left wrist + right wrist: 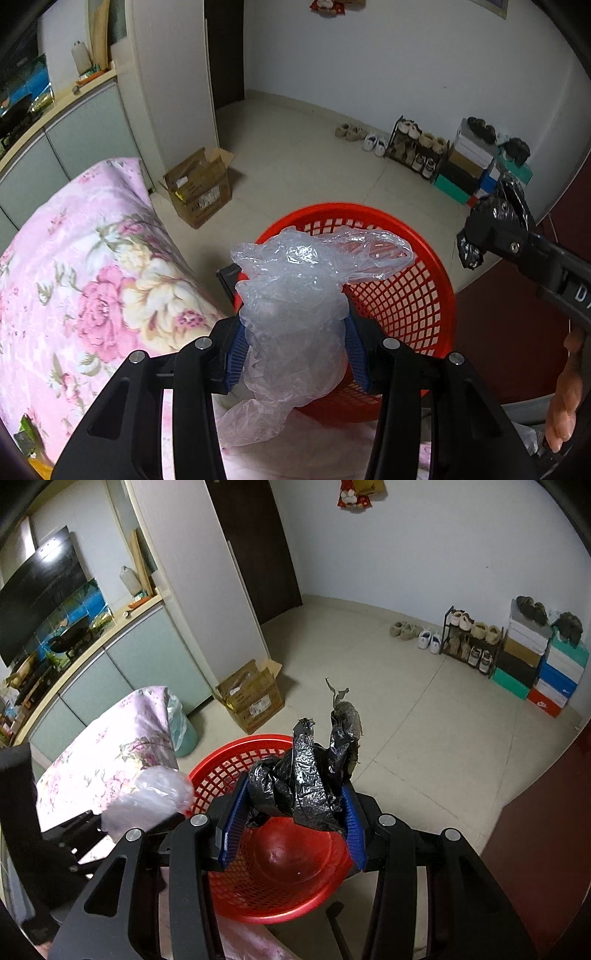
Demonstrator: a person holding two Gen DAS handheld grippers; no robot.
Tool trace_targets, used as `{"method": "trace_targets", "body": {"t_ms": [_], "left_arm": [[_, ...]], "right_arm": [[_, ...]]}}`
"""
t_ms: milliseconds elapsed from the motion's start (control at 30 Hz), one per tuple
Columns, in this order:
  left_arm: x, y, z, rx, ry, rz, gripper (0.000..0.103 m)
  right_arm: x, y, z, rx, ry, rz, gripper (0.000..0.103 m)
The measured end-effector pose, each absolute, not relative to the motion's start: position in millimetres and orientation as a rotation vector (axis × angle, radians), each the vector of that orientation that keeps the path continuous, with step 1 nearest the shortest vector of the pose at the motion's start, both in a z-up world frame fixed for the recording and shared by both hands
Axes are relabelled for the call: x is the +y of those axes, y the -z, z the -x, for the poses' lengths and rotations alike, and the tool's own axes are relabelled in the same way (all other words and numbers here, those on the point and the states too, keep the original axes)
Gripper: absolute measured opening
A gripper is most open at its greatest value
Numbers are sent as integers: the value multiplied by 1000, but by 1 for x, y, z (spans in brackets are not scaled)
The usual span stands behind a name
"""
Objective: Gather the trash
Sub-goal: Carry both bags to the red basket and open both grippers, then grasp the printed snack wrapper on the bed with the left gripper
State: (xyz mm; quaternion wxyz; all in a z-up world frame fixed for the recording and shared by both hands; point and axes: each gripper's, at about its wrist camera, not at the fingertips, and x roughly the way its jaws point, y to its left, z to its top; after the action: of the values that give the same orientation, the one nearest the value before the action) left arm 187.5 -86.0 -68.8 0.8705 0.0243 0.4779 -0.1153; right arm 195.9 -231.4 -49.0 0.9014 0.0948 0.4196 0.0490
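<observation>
While both tongs are hanging over the red basket, each is pinching a piece of trash. The left tongs are squeezing a crumpled clear plastic bag between their blue pads; the bag is bulging out ahead of the tips and sagging below them, covering part of the basket's near rim. The right tongs are gripping a wadded black plastic bag, whose torn ends are sticking up past the tips. In the right wrist view the black bag is sitting directly above the basket's open mouth, and the basket's solid red bottom is showing beneath the tongs with nothing clearly lying in it. To the left of the left tongs, a bed with a pink flowered cover is lying just beside the basket. Beyond both tongs, an open cardboard box is standing on the tiled floor, and farther off, to the right, a shoe rack and stacked shoe boxes are lining the wall. Part of a person's hand is showing behind the right tongs in the left wrist view.
</observation>
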Motion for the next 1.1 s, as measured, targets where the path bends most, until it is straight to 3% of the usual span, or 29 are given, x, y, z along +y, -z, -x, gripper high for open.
{"method": "trace_targets", "body": {"t_ms": [67,167,233,333,800,1100], "left_arm": [[-88,74,-189,1014,242,-48,45],[-90,81,-191,1031,247,-48,51],[-92,83,-192,1035,247,-46,63],[-90,83,-192,1028,242,-38,70],[-55,38,-166,943,198,26,81],[-21,9,-133,857,117,35,82]], "right_arm": [[-232,53,-201,884,-111,-200,46],[-231,60,-206,918,-127,-222,55],[-232,61,-209,929,-132,-237,61],[-235,61,-210,933,-138,-267,68],[-231,32,-185,853,-164,-276,71],[-213,9,-164,780,-187,-230,71]]}}
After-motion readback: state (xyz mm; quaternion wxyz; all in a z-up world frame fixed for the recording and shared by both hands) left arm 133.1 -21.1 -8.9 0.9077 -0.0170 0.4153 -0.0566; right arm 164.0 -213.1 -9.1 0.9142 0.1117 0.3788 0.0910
